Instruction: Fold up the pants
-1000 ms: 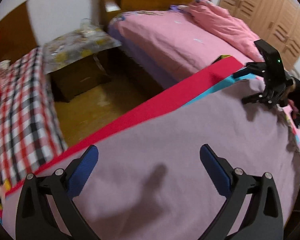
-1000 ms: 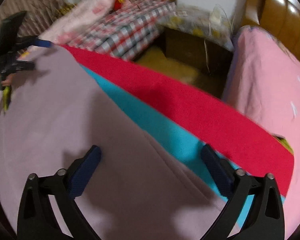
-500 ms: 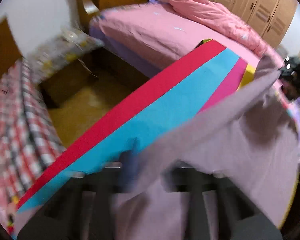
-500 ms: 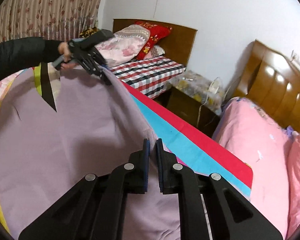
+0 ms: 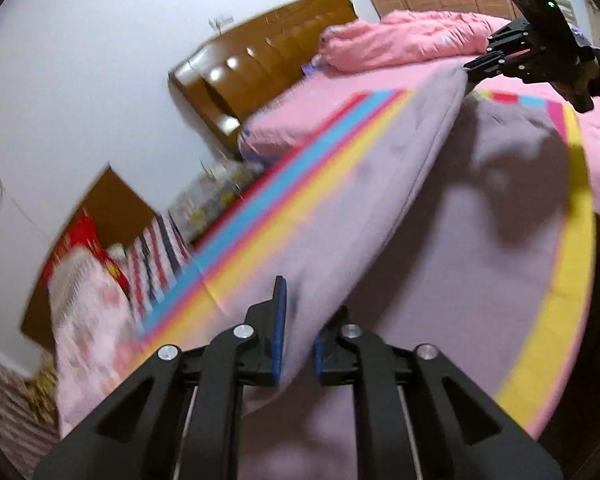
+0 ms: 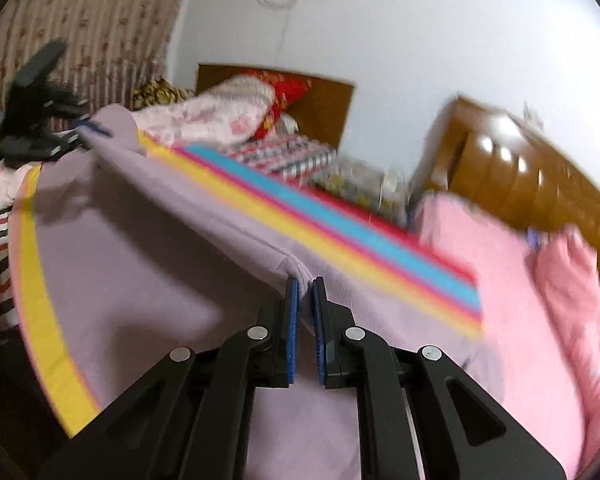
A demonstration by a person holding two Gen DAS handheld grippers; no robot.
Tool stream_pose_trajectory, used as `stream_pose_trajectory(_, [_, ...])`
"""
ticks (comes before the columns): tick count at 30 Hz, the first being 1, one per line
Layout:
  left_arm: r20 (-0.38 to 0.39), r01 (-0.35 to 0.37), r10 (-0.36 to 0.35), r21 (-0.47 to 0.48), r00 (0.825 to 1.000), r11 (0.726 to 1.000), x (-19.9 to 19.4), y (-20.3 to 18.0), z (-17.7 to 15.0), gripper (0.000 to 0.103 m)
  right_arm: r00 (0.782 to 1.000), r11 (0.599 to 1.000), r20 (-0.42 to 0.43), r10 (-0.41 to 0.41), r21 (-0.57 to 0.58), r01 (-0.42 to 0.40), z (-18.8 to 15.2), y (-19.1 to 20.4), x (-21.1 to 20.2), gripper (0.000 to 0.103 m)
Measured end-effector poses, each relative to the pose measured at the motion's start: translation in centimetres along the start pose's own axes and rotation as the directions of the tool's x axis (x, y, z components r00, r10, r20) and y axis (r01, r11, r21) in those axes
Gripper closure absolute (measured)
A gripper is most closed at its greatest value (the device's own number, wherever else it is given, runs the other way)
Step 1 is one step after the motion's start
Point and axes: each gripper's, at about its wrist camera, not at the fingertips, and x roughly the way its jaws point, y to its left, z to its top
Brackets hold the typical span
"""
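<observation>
Bedroom walls, white and bare, rise behind two beds with brown wooden headboards. From the left wrist view, a striped mat [image 5: 284, 196] in red, blue, pink and yellow covers the work surface, with a pink bed [image 5: 312, 116] and its bunched pink quilt [image 5: 404, 40] beyond. The mauve pants [image 5: 380, 208] lie across the mat, one edge lifted off it into a taut fold. The left gripper [image 5: 298, 344] has its blue pads drawn narrow and pinches that fabric edge between them. At upper right the right gripper [image 5: 474, 70] clamps the far end of the same lifted edge.

From the right wrist view, the pants [image 6: 160, 240] spread over the mat [image 6: 340, 232], whose yellow border curves along the left. The right gripper [image 6: 304, 320] shows its jaws nearly together, gripping the fold's corner. At far left the left gripper [image 6: 88, 132], blurred, holds the other end. A checked bedspread [image 6: 284, 156] and a floral pillow [image 6: 204, 120] sit behind.
</observation>
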Motion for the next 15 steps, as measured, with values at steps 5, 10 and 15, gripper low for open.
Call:
stream_pose_trajectory(5, [-0.064,0.033,-0.05,-0.236,0.997,0.971,1.1,-4.5,-6.0,0.071,0.994,0.964,-0.097,0.055,0.263,-0.028,-8.2,0.2,-0.8,0.014])
stream_pose_trajectory(10, [0.165,0.146,-0.045,-0.675,0.985,0.723,-3.5,-2.5,-11.1,0.017,0.995,0.839,0.069,0.069,0.536,-0.095,-12.3,-2.3,-5.6,0.023])
stream_pose_trajectory(15, [0.213,0.239,-0.108,-0.88,0.971,0.41,-1.9,0.3,-14.7,0.017,0.995,0.672,0.09,0.042,0.734,-0.095,-12.9,-6.8,-3.9,0.033])
